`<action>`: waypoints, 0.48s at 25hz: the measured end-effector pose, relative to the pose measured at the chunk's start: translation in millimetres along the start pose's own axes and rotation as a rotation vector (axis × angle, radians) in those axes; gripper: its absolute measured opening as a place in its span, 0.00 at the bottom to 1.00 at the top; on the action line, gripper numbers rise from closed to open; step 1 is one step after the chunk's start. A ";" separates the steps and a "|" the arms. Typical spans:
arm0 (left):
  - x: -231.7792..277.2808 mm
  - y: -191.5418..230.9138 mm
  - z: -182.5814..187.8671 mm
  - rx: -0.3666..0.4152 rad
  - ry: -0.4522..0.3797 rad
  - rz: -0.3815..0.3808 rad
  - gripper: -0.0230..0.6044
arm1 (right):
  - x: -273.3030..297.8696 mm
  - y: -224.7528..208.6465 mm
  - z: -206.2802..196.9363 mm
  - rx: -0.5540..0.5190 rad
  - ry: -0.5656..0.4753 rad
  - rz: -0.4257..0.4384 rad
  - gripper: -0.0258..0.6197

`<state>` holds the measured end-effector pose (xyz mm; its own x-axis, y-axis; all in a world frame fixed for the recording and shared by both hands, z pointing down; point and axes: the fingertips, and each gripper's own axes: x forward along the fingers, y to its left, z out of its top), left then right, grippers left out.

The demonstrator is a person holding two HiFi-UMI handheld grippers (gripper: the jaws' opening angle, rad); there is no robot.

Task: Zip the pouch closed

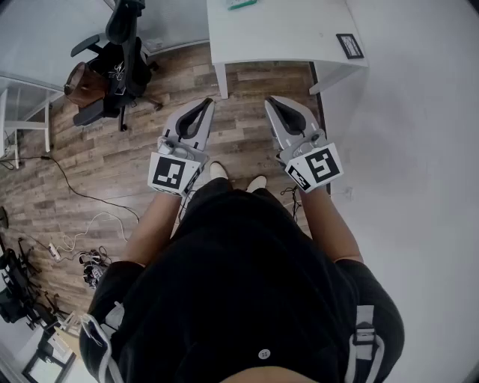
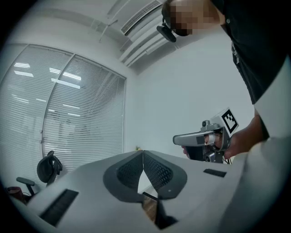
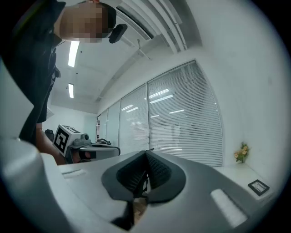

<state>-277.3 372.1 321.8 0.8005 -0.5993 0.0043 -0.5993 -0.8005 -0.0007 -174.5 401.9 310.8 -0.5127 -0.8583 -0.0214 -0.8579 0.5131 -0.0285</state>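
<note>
I make out no pouch for certain. A small teal thing [image 1: 241, 4] lies on the white table [image 1: 284, 37], cut off by the top edge of the head view. My left gripper [image 1: 203, 102] is held level over the floor in front of the person's body, jaws shut with nothing between them. My right gripper [image 1: 271, 99] is held level beside it, also shut and empty. In the left gripper view the ribbed pads of the left gripper [image 2: 142, 152] meet, and the right gripper [image 2: 200, 139] shows off to the side. The right gripper view shows the right gripper [image 3: 148, 151] closed the same way.
The white table stands ahead, with a small dark-framed card [image 1: 349, 46] near its right corner. A black office chair [image 1: 120, 52] stands at the back left on the wooden floor. Cables [image 1: 75, 239] trail at the left. A white wall runs along the right.
</note>
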 end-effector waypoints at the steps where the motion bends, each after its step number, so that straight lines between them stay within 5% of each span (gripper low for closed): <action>1: -0.8 -3.3 -1.2 -0.001 0.011 -0.004 0.05 | -2.9 0.5 -0.2 0.005 0.002 0.000 0.06; 12: -10.1 -28.9 -9.2 0.022 0.065 -0.001 0.05 | -19.0 7.2 -9.7 0.044 0.023 0.048 0.06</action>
<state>-268.1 401.3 331.0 0.7988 -0.5976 0.0690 -0.5977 -0.8014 -0.0225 -171.3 421.8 320.7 -0.5542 -0.8324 -0.0010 -0.8302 0.5529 -0.0716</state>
